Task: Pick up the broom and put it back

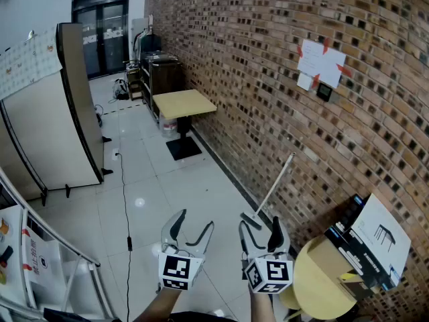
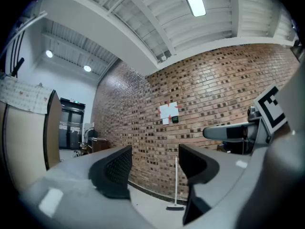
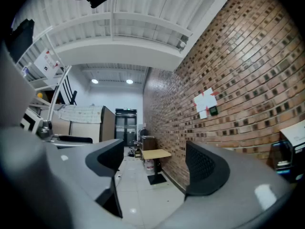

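Observation:
A broom (image 1: 271,190) with a pale handle leans against the brick wall (image 1: 268,79), its dark head on the floor just beyond my right gripper. In the left gripper view the broom (image 2: 175,182) stands upright between the two jaws, well ahead. My left gripper (image 1: 192,228) is open and empty at the bottom centre of the head view. My right gripper (image 1: 260,228) is beside it, open wide and empty, short of the broom head. The right gripper view looks down the hall and does not show the broom.
A round yellow table (image 1: 322,280) with a dark box (image 1: 365,247) stands at the lower right. A square yellow table (image 1: 184,104) on a black base is further along the wall. A beige partition (image 1: 50,126) and a metal rail (image 1: 60,243) are on the left; a cable (image 1: 125,186) crosses the tiles.

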Motion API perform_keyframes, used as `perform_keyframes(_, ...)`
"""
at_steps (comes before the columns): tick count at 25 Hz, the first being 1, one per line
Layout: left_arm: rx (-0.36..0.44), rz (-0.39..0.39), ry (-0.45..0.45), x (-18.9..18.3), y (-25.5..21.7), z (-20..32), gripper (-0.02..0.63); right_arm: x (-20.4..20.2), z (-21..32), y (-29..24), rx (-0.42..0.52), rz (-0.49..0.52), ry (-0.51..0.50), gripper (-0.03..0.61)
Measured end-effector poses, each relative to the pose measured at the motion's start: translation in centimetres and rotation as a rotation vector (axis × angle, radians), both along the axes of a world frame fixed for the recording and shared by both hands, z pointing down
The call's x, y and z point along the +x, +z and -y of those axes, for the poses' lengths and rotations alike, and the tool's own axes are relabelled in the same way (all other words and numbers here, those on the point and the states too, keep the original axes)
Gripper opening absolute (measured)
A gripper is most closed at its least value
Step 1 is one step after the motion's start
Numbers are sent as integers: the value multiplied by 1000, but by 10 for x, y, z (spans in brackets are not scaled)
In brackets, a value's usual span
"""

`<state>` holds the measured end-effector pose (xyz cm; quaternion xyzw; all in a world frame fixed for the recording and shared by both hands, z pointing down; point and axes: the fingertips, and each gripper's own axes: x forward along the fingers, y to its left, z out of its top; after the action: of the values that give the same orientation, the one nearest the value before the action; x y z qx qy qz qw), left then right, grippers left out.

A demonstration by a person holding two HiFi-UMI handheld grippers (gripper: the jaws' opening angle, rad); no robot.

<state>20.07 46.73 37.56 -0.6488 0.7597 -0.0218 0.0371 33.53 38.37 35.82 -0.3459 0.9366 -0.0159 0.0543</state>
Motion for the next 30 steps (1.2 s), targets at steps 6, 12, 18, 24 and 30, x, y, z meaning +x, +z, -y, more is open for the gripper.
perform_keyframes(6,-16,-5,-126,-86,10,-37,305,-109,-43,12,4,-30,-199,399)
perform_keyframes(12,-28,-38,-311,-159,22,-75,305,-201,-66,19,-4,-45,-402,399)
perform_keyframes(18,-47,-49,-442,-216,35,-84,305,-283,-66,27,-15,-30,-571,399)
perform_keyframes(24,-37,-49,-533,-271,24,-72,305,-351,-47,12,-5,-7,-692,399)
perform_keyframes(30,-64,-40,-597,-317,29,-56,285,-403,-39,18,3,-22,-799,399)
